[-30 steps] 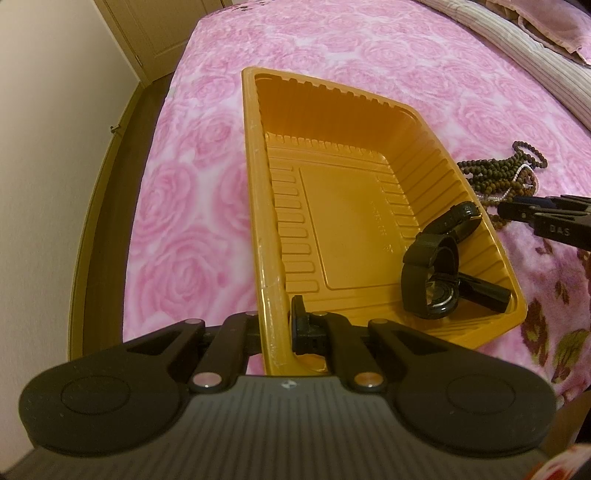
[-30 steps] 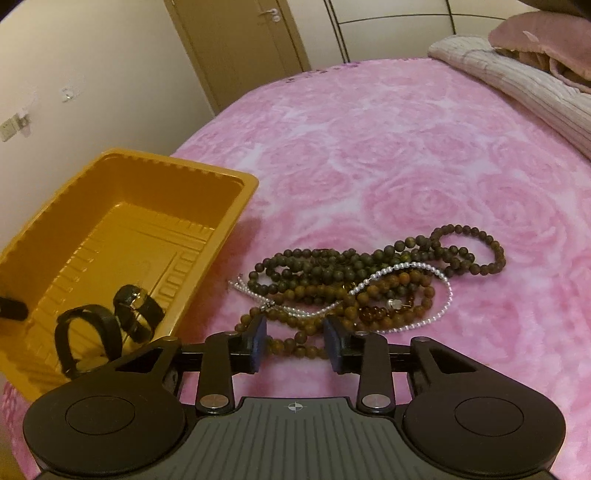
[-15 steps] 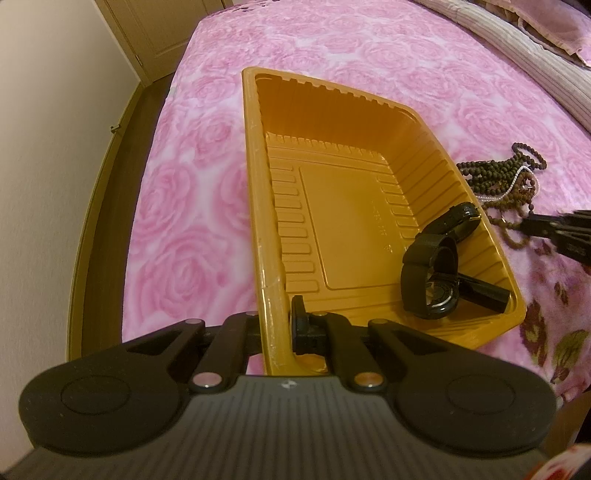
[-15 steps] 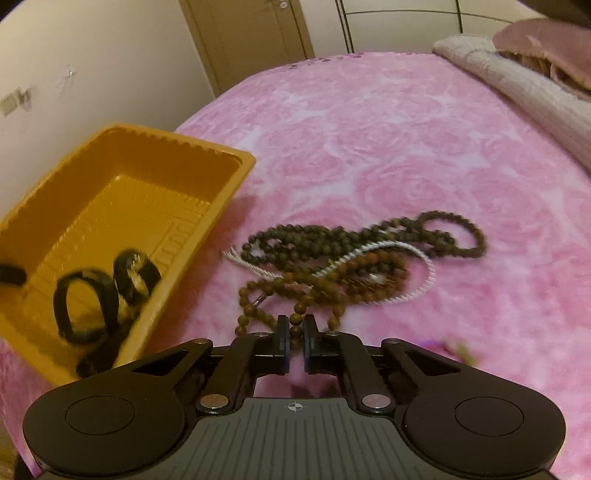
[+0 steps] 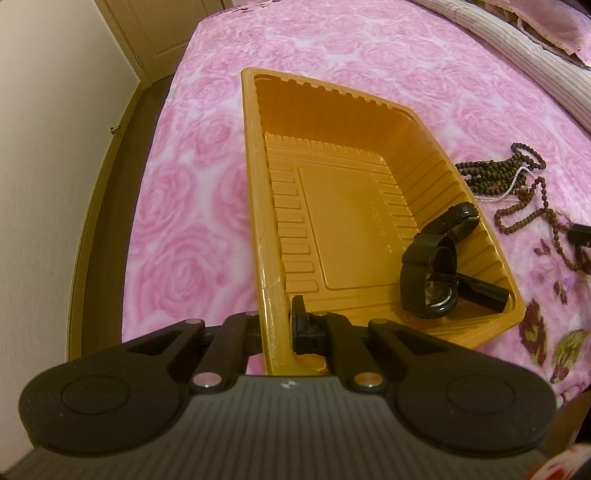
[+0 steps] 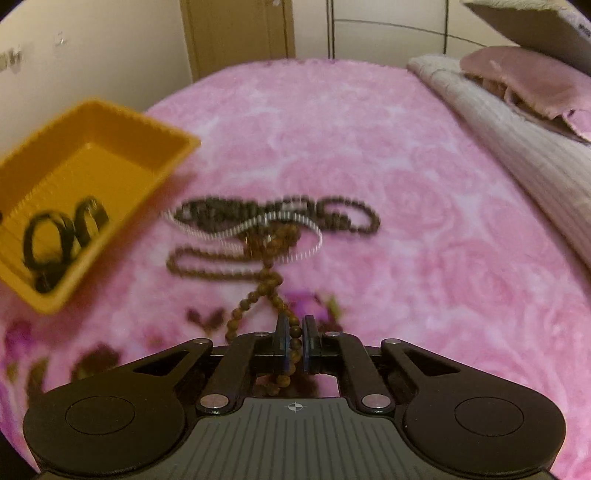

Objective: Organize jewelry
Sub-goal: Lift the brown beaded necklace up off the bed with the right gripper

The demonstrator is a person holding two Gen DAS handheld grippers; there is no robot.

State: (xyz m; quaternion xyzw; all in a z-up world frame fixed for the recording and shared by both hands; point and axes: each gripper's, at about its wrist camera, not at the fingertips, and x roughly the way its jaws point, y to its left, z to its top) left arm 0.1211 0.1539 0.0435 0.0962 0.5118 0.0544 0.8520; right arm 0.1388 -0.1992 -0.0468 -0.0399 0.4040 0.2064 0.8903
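An orange plastic tray lies on the pink bed. My left gripper is shut on its near left rim. Two black watches rest in its near right corner, also seen blurred as watches in the right wrist view. A tangle of dark bead strands and a white pearl strand lies on the blanket right of the tray. My right gripper is shut on a light brown bead necklace, which stretches taut from the pile to the pads. The bead pile shows in the left wrist view too.
The pink rose blanket covers the bed. A striped grey cover and a pink pillow lie at the far right. The bed's left edge drops to a wooden floor beside a cream wall, with a door beyond.
My right gripper closed on the brown bead necklace and drew back from the pile, pulling the strand out straight. The left gripper and the tray stayed put.
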